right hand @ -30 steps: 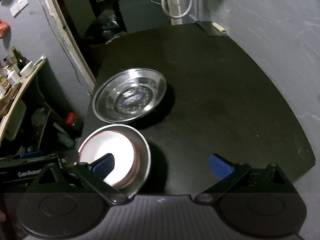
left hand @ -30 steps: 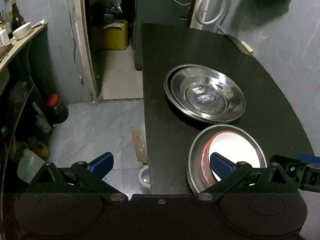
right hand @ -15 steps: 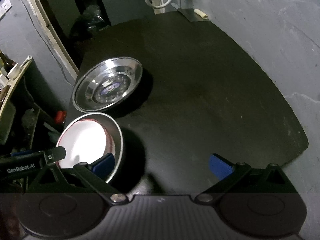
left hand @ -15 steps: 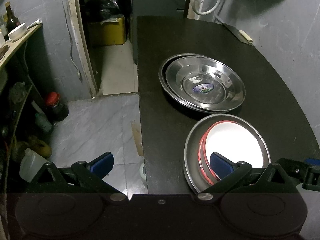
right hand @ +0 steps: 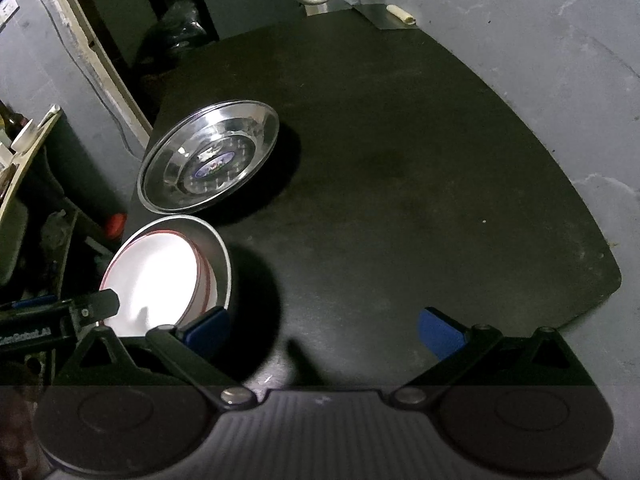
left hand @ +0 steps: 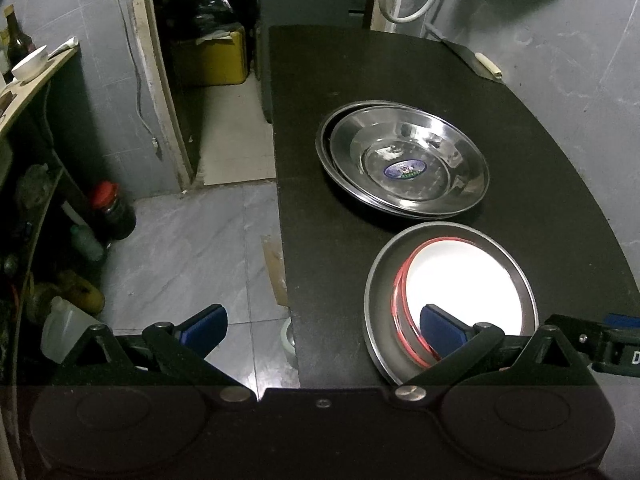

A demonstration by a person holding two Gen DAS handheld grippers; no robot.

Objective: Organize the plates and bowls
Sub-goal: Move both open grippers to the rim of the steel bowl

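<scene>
Two stacked steel plates (left hand: 404, 160) sit mid-table; they also show in the right wrist view (right hand: 208, 164). Nearer, a steel bowl (left hand: 380, 292) holds white bowls with red rims (left hand: 460, 276), seen too in the right wrist view (right hand: 156, 276). My left gripper (left hand: 322, 326) is open above the table's near left edge, its right finger (left hand: 442, 328) over the white bowl. My right gripper (right hand: 324, 330) is open and empty, its left finger (right hand: 206, 328) beside the steel bowl's right rim (right hand: 228, 272).
The black table (right hand: 400, 160) runs along a grey wall on the right. A knife (left hand: 480, 62) lies at its far right corner. Left of the table is tiled floor (left hand: 192, 248), a shelf with bottles (left hand: 108, 212) and a doorway with a yellow box (left hand: 216, 58).
Both grippers have shifted a little relative to the table; the dishes sit lower and closer in the left view. The right gripper's left finger went from over the white bowl to beside the steel bowl.
</scene>
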